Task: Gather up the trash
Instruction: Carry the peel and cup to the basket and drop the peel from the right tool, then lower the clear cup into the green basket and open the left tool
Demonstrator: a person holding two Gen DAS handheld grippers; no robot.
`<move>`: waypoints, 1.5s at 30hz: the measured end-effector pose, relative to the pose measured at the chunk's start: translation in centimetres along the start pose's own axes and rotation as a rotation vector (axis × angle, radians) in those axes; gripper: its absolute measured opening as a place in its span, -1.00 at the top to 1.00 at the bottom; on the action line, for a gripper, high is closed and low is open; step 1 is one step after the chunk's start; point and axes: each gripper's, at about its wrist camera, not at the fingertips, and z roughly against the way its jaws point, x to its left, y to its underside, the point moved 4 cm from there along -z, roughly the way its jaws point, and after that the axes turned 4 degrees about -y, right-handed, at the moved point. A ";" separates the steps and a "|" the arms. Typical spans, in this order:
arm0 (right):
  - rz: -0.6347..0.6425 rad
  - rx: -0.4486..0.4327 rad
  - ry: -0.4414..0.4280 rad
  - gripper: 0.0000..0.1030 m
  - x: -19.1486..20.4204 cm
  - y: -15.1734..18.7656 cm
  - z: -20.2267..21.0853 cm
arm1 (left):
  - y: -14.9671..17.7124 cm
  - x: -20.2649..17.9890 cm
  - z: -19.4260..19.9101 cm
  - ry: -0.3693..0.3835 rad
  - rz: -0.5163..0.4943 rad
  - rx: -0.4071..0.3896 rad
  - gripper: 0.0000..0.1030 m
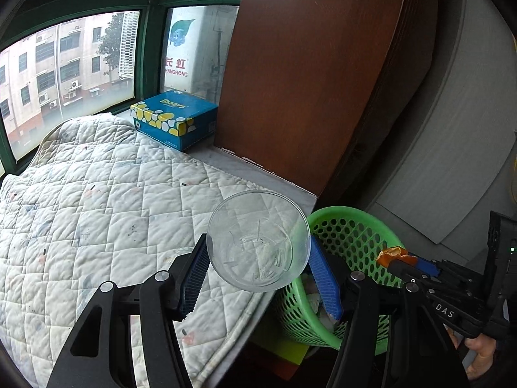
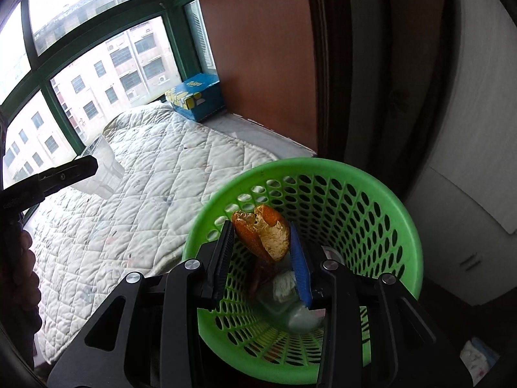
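Note:
My left gripper [image 1: 258, 252] is shut on a clear plastic cup [image 1: 258, 242], whose mouth faces the camera above the edge of the quilted pad [image 1: 97, 200]. To its right stands the green mesh bin [image 1: 352, 226]. In the right wrist view my right gripper [image 2: 261, 236] is shut on a piece of orange peel [image 2: 261, 232] and holds it over the open green bin [image 2: 371, 200]. Crumpled tissue and other trash [image 2: 284, 284] lie at the bin's bottom. The right gripper with its peel [image 1: 392, 257] also shows at the right of the left wrist view, and the cup [image 2: 103, 171] at the left of the right wrist view.
A blue tissue box [image 1: 174, 118] sits on the windowsill by the green-framed window [image 1: 142, 55]. A dark wooden panel [image 1: 307, 80] rises behind the bin, with a white cabinet [image 2: 478, 161] to its right. A person's hand [image 2: 22, 258] grips the left tool.

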 end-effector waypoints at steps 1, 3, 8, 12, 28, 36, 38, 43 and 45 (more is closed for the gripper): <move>-0.006 0.001 0.004 0.30 -0.2 0.1 0.1 | 0.0 -0.4 -0.2 0.003 -0.004 0.002 -0.14; -0.021 0.000 0.010 0.29 -0.9 0.4 0.3 | 0.0 -1.1 -0.4 0.012 -0.011 0.008 -0.14; -0.061 -0.022 0.024 -0.03 -2.3 0.8 1.0 | 0.1 -2.8 -1.2 0.033 -0.033 0.023 -0.14; -0.084 -0.035 0.034 -0.03 -3.4 1.0 1.8 | 0.3 -4.3 -1.6 0.050 -0.050 0.035 -0.14; -0.122 -0.075 0.051 -0.39 -5.1 2.1 3.9 | 1.3 -7.9 -3.5 0.093 -0.083 0.084 -0.16; -0.136 -0.093 0.049 -0.47 -5.5 2.3 4.6 | 1.7 -9.4 -4.3 0.117 -0.100 0.104 -0.17; -0.143 -0.097 0.052 -0.48 -5.7 2.3 4.8 | 1.8 -9.8 -4.5 0.124 -0.105 0.109 -0.17; -0.155 -0.101 0.054 -0.49 -6.1 2.6 5.2 | 1.9 -10.5 -5.1 0.141 -0.112 0.124 -0.22; -0.159 -0.101 0.055 -0.50 -6.2 2.6 5.2 | 2.0 -10.7 -5.1 0.143 -0.115 0.122 -0.28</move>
